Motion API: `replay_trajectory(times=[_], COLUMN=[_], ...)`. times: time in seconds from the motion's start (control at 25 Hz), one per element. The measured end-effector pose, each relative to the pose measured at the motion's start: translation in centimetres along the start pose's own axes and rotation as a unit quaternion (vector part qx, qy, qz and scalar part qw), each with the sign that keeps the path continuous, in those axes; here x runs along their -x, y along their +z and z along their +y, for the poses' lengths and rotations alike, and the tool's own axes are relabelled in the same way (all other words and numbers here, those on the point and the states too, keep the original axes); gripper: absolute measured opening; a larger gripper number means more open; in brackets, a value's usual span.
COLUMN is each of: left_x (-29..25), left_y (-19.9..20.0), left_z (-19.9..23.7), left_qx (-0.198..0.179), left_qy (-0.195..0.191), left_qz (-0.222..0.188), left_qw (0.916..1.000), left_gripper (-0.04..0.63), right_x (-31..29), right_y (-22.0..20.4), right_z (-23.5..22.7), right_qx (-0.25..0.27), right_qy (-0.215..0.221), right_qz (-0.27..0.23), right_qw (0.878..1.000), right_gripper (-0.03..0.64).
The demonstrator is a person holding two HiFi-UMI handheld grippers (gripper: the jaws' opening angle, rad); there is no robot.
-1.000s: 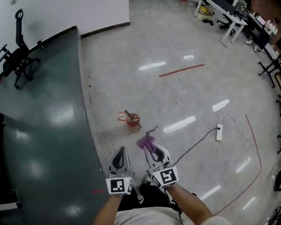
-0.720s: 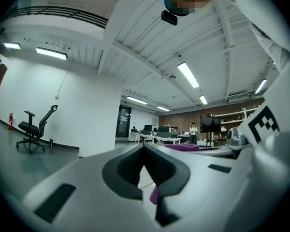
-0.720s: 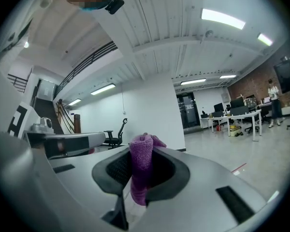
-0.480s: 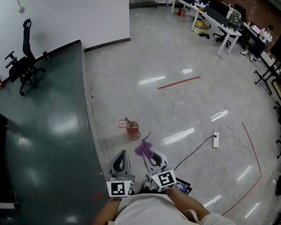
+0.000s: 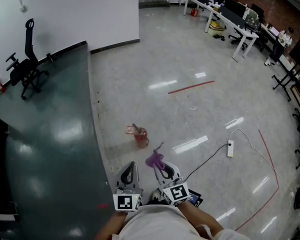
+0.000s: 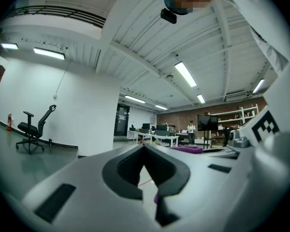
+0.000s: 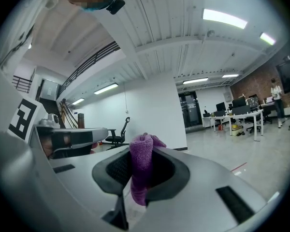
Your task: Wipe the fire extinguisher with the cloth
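A small red fire extinguisher [image 5: 140,136] lies on the grey floor ahead of me, apart from both grippers. My right gripper [image 5: 163,167] is shut on a purple cloth [image 5: 155,159], which bunches up out of its tip, a short way short of the extinguisher. In the right gripper view the cloth [image 7: 142,167] is pinched between the jaws of that gripper [image 7: 144,154]. My left gripper [image 5: 130,167] is held beside it, shut with nothing in it; its own view shows the tips [image 6: 144,148] meeting, and the cloth [image 6: 189,149] off to the right.
A dark green glossy floor section [image 5: 45,134] runs along the left, with a black office chair [image 5: 24,66] on it. A power strip [image 5: 230,149] and its black cable lie to the right. Red tape lines [image 5: 191,87] mark the floor. Desks [image 5: 235,14] stand at the far right.
The head view has pulled back and up over the second, so the extinguisher sits slightly farther off. Both grippers have drawn closer to my body. The cloth stays held.
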State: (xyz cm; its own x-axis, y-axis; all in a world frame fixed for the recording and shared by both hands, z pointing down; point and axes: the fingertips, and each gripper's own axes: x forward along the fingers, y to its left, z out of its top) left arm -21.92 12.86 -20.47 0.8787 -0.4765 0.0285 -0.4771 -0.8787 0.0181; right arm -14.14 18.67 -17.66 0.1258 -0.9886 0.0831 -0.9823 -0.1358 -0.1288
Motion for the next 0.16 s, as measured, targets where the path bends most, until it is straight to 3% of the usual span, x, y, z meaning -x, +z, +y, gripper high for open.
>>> replay_trajectory(times=[0.16], left_x=[0.35], left_y=[0.15], left_z=[-0.60], left_qx=[0.000], left_qy=[-0.010], left_qz=[0.009], left_qw=[0.9999], left_gripper=[-0.002], right_x=[0.21], right_y=[0.40], right_z=[-0.53], right_qx=[-0.001], right_qy=[-0.003], right_qz=[0.002], right_qw=[1.000], right_gripper=[0.069])
